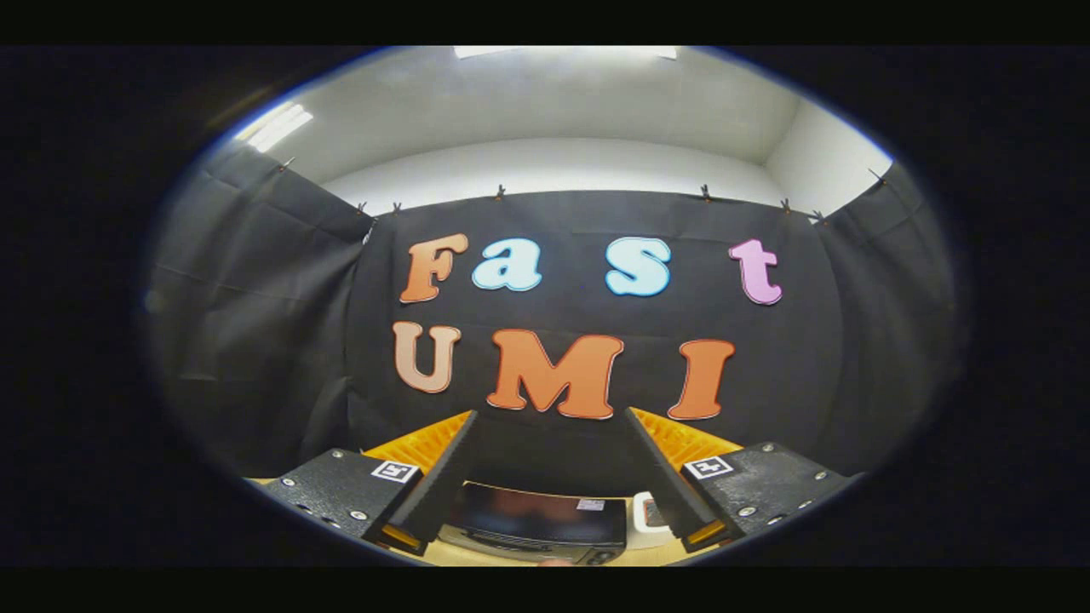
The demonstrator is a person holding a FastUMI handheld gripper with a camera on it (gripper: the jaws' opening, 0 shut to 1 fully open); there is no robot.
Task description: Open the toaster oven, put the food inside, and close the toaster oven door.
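Observation:
My gripper (549, 415) is raised and points at the black cloth wall, open, with nothing between its fingers. Low between the fingers lies the toaster oven (536, 521), a dark box with a glossy top, seen from above on a light wooden table (647, 558). Its door looks shut, though most of its front is cut off. The oven sits below and ahead of the fingers, apart from them. A small white object (645, 521) stands just to the right of the oven, partly hidden by the right finger (660, 464).
Black cloth walls close the booth at the back and on both sides. White room walls and ceiling lights show above the cloth. A small pale shape (558, 562) shows at the table's near edge below the oven.

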